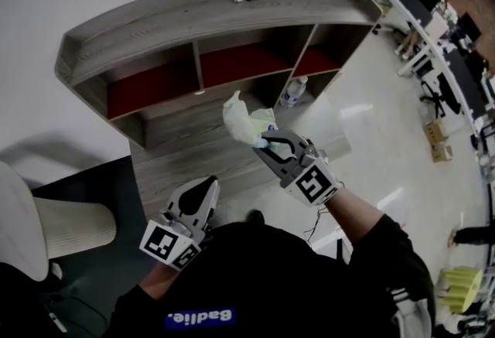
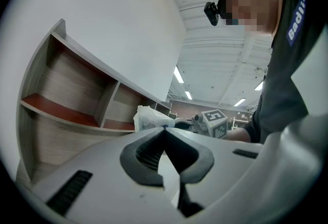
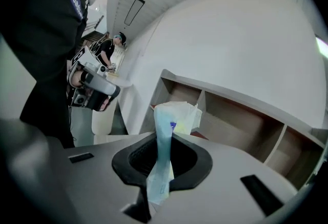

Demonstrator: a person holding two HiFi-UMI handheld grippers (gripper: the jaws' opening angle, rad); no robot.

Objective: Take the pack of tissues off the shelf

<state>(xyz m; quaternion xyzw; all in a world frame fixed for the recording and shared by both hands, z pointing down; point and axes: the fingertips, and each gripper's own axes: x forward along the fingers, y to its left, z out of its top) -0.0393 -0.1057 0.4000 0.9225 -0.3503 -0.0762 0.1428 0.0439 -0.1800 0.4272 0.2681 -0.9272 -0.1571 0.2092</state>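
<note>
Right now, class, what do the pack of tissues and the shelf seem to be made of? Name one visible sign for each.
Pack of tissues: thin, soft plastic film, pale and slightly glossy; it crumples where the right gripper pinches it.
Shelf: board with a matt grey wood-grain face, probably laminate; red panels inside.

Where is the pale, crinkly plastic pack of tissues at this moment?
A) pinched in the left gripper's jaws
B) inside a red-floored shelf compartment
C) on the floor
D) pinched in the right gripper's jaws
D: the pale plastic pack of tissues sits clamped between the jaws of the right gripper, out in front of the grey wooden shelf.
</note>
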